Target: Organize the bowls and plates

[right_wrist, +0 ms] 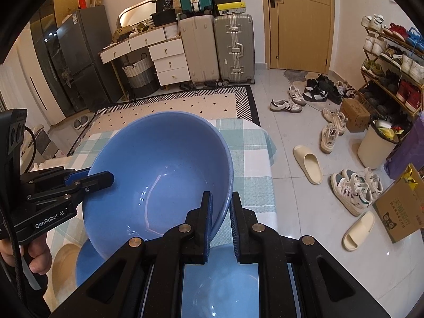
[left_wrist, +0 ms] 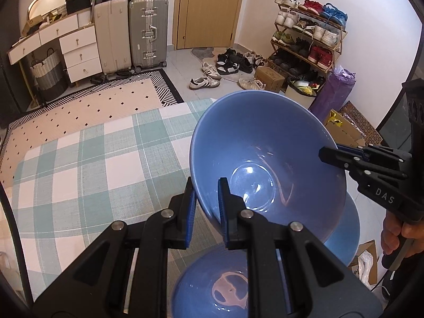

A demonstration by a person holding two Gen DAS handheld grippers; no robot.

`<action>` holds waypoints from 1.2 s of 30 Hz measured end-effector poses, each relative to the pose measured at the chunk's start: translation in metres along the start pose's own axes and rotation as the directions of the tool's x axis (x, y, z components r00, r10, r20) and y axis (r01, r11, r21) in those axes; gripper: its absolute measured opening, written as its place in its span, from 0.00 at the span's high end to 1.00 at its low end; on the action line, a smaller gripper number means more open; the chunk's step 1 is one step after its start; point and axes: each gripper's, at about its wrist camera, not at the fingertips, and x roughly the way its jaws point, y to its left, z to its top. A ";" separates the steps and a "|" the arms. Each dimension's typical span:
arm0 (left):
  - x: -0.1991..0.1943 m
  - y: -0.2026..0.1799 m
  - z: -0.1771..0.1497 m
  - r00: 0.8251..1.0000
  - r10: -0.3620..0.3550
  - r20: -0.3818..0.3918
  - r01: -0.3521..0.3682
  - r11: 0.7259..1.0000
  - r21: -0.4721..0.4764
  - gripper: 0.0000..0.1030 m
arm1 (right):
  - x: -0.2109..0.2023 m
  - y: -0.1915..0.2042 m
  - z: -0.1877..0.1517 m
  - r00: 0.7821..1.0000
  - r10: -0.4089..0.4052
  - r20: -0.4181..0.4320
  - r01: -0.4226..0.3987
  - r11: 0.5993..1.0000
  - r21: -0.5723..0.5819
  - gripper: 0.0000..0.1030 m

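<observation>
Together, the two grippers carried one large blue bowl point(left_wrist: 267, 159) in the air, tilted so its mouth faced the cameras. The left gripper point(left_wrist: 206, 206) was clamped on the near rim, one pad inside the wall and one outside; the right gripper point(right_wrist: 221, 220) pinched the opposite rim the same way. In the left wrist view the right gripper reached in from the far right side, and a hand point(left_wrist: 397, 235) showed at its grip.

Judging from this, the step in hand was moving the bowl to a stack or to a new spot. Doing it well would call for both hands travelling at the same pace and keeping their spacing, since any pull apart or twist could slip a glazed rim out of thin pads. Levelling the bowl before lowering it would likely help it seat cleanly.

Directly beneath the left gripper sat a second blue bowl point(left_wrist: 212, 286), and a further blue dish point(left_wrist: 344, 238) lay under the lifted one, to the gripper's right. All three looked empty; the lifted bowl showed only reflections, and the one below had a pale pinkish mark at its bottom, reflection or residue I could not tell. Beyond the grippers lay a checked tablecloth point(left_wrist: 92, 159).
</observation>
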 end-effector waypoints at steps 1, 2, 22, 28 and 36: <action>-0.005 -0.001 -0.002 1.000 0.000 0.006 0.000 1.000 0.000 0.88 | -0.004 0.003 -0.002 1.000 0.000 0.005 0.000 1.000 -0.002 0.87; -0.012 -0.002 -0.004 1.000 0.000 0.011 0.000 1.000 0.003 0.88 | -0.010 0.005 -0.003 1.000 -0.001 0.012 0.001 1.000 -0.007 0.87; -0.131 -0.042 -0.056 0.995 0.021 0.094 -0.023 0.999 0.026 0.88 | -0.096 0.044 -0.043 0.995 -0.004 0.098 0.008 0.999 -0.041 0.87; -0.166 -0.054 -0.078 0.993 0.039 0.108 -0.043 0.999 0.032 0.88 | -0.112 0.057 -0.056 0.994 0.000 0.107 0.006 0.998 -0.055 0.87; -0.195 -0.066 -0.102 0.992 0.059 0.110 -0.063 0.998 0.031 0.88 | -0.126 0.073 -0.072 0.993 0.014 0.115 -0.006 0.997 -0.071 0.87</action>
